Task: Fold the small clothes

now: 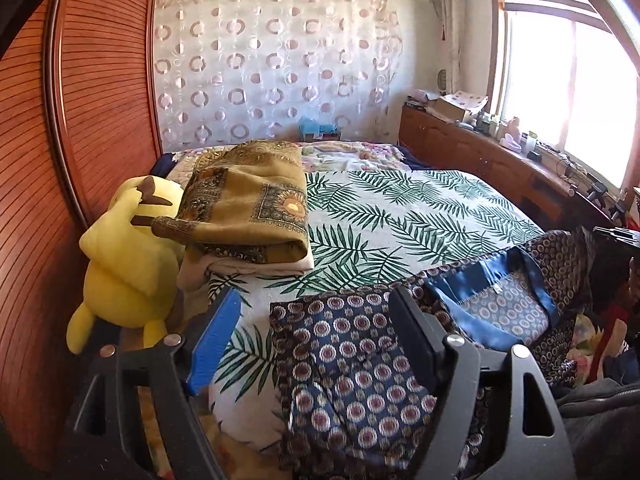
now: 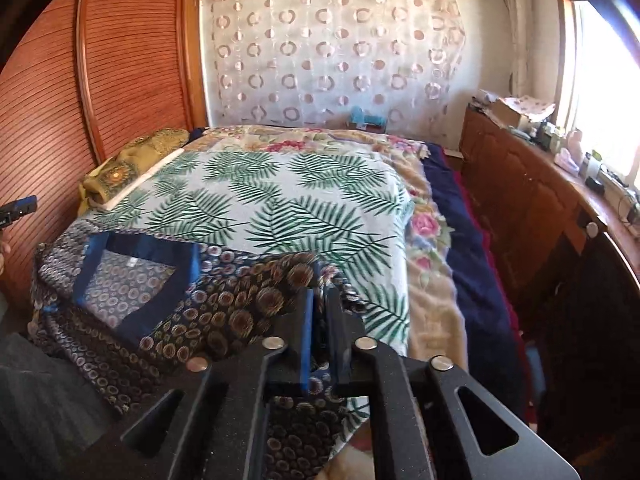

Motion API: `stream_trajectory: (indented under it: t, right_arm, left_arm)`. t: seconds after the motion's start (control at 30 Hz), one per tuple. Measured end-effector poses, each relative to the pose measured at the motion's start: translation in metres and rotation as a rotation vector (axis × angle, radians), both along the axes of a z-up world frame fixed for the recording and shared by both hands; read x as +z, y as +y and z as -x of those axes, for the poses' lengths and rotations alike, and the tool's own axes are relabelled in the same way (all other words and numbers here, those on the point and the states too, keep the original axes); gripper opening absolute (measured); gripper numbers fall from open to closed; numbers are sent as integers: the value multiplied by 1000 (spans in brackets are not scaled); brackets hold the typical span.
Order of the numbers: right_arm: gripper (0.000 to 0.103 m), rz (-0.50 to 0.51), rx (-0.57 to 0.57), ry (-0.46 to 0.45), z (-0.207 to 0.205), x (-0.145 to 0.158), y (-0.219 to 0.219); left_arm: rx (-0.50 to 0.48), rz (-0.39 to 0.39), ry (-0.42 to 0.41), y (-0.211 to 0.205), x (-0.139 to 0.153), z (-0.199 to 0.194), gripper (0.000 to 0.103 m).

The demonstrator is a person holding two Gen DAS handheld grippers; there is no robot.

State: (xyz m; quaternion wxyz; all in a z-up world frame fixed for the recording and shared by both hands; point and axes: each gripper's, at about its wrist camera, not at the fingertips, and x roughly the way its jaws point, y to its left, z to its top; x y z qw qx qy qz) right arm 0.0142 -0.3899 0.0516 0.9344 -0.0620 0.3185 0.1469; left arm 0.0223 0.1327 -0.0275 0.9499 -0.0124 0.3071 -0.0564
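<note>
So the left gripper has its jaws spread wide, nothing pinched. The navy patterned garment lies flat under and between the two fingers, its left edge about midway across the gap, and the right finger sits over the cloth. Can't tell if that finger actually touches the fabric. The blue-padded left finger is over the palm-leaf bedspread, clear of the garment.

Ahead and to the left of that claw there's a folded mustard blanket, with a yellow plush toy right beside it, further left against the wooden wardrobe.

The right gripper is only cracked open a sliver. A bunched-up fold of the same garment rises right at its fingertips and runs down between the fingers, but whether the pads press on it I can't tell. The rest of the garment spreads out to the left of this claw, blue neckline facing up. Off to the right is the floral blanket and a wooden dresser.
</note>
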Motion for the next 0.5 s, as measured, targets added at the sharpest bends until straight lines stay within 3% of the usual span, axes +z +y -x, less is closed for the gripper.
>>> stream_trajectory:
  t: [0.23,0.5]
  right_arm:
    - [49,-16,-37,-18,-23,-9,-2]
    - [52,-10,-35,65,-75,-40,-1]
  left_arm:
    - [8,26,62,6,-22,-35,77]
    - [50,23,150,17,-50,-63,77]
